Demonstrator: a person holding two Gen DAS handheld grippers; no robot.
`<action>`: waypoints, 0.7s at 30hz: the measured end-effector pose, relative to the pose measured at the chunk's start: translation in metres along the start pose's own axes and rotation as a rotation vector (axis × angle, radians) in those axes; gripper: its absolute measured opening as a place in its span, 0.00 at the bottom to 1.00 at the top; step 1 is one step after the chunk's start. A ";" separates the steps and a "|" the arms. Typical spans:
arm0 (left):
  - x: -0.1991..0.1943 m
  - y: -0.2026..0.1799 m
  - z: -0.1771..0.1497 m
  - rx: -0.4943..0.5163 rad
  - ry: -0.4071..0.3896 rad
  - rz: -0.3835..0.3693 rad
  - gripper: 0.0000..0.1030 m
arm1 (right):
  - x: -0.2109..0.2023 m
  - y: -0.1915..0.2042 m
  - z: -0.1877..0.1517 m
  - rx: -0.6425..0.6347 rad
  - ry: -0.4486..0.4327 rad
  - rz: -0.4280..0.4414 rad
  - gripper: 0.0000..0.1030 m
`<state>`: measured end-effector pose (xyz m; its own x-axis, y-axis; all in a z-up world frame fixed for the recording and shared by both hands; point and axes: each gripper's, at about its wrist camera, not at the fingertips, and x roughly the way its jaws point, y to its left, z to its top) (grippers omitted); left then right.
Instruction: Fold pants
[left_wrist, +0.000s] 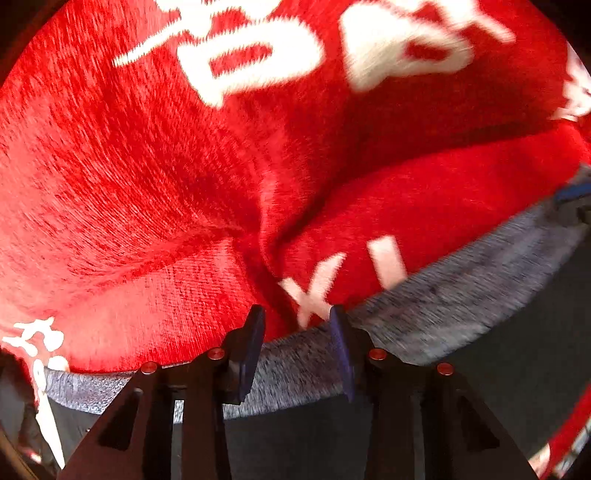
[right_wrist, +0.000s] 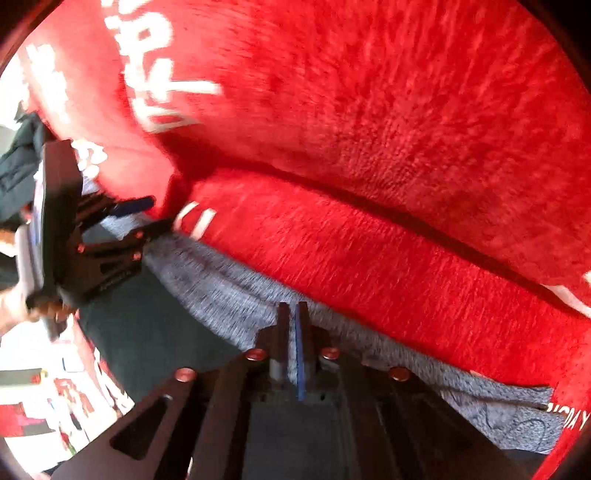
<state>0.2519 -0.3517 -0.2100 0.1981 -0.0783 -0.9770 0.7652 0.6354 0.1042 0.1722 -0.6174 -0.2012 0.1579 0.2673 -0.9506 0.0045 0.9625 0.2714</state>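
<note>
The pants are dark with a heathered grey waistband (left_wrist: 461, 295), lying on a red fleece blanket (left_wrist: 147, 166) with white lettering. My left gripper (left_wrist: 297, 317) is open, its fingers straddling the waistband edge where it meets the blanket. In the right wrist view the waistband (right_wrist: 229, 284) runs diagonally. My right gripper (right_wrist: 292, 310) is shut on the waistband, the grey cloth pinched between the pads. The left gripper also shows in the right wrist view (right_wrist: 155, 214), open at the far end of the waistband.
The red blanket (right_wrist: 406, 129) is rumpled into ridges beyond the waistband. The dark pants fabric (right_wrist: 147, 332) lies near me. A printed surface (right_wrist: 55, 398) shows at the lower left. A hand (right_wrist: 14, 306) holds the left gripper.
</note>
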 end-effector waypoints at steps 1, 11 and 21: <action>-0.005 -0.001 0.000 0.009 -0.003 -0.014 0.56 | -0.001 0.001 -0.002 -0.031 0.006 -0.005 0.20; -0.042 -0.057 -0.006 0.090 -0.044 -0.151 0.67 | 0.028 0.024 0.003 -0.244 0.128 -0.036 0.23; -0.031 -0.099 -0.032 0.037 -0.028 -0.160 0.67 | 0.044 0.024 0.007 -0.308 0.193 -0.036 0.32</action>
<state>0.1500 -0.3878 -0.1955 0.0883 -0.1976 -0.9763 0.8100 0.5847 -0.0450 0.1863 -0.5827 -0.2350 -0.0259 0.2083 -0.9777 -0.2952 0.9328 0.2065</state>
